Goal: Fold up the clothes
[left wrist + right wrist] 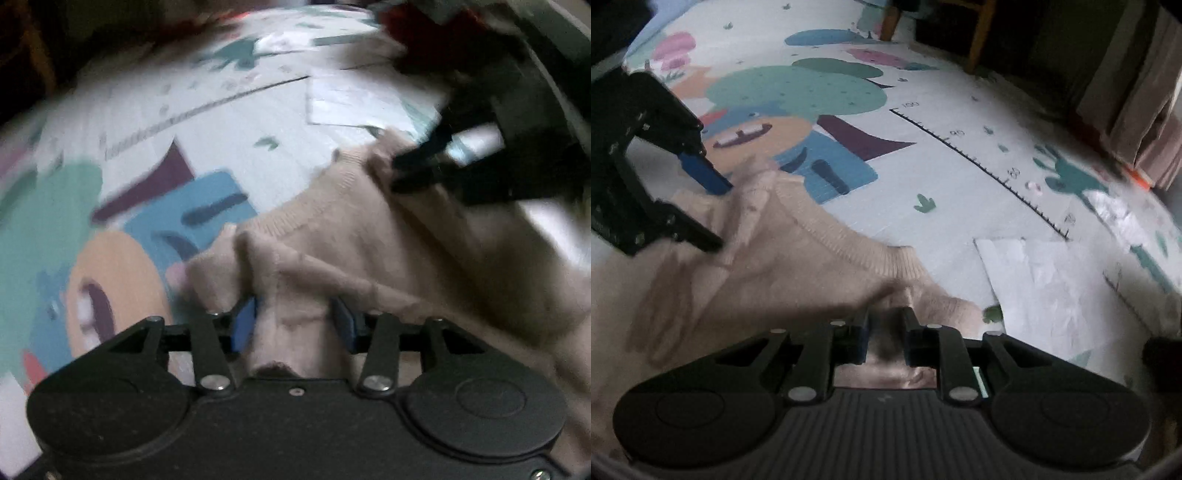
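Sweater (369,236) lies lower centre on mat (960,110). Left gripper (291,325) and right gripper (884,332) each pinch its ribbed edge, apparently mid-fold. Next: lay edge flat, release.

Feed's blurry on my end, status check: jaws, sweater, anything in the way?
Left gripper and right gripper each have beige sweater bunched between the jaws. Sweater partly down on play mat. White paper beside right edge.
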Demonstrator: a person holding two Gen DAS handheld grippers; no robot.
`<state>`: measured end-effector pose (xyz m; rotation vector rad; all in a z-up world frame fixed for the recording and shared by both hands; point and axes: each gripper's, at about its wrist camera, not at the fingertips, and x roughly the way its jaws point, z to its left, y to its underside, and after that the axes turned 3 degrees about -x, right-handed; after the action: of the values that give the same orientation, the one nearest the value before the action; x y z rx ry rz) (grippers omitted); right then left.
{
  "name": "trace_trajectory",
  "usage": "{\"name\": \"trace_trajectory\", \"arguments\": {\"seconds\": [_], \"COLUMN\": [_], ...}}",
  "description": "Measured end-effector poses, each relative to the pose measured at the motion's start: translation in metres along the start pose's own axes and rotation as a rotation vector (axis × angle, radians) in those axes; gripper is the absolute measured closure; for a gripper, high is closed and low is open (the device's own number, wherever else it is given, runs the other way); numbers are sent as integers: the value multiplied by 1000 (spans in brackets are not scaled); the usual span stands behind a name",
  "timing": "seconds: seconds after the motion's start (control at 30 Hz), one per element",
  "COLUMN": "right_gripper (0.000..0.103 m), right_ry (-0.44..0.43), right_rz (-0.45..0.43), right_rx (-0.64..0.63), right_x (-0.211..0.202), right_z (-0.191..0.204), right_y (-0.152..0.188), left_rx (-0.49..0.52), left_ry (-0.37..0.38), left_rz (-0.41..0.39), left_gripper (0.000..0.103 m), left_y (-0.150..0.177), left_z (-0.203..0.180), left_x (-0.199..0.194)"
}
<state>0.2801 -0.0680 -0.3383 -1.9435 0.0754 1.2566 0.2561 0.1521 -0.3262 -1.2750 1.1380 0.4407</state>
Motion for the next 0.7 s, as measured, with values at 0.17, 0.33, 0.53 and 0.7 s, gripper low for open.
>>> {"name": "trace_trajectory", "arguments": {"seconds": [0.17,0.33,0.53,0.7], "right_gripper": [80,52,27,27], "right_ry": [-76,-57,-109,-197], "right_rz": [-22,-41,-28,1], "right_rx": [12,42,191,312], "right_x": [-18,-33,-24,-3], "right_z": [-23,-57,-85,-96], "right_y": [-5,-1,4,9], "left_rx": [-38,-101,-246,-353], "left_ry": [40,33,83,107], "left_rz": [-34,-58,-32,-27], "left_gripper": [49,41,32,32], "left_y": [-7,-6,-7,-6], "left_z": [13,32,62,81], "left_x": [-22,-34,-23,-11]}}
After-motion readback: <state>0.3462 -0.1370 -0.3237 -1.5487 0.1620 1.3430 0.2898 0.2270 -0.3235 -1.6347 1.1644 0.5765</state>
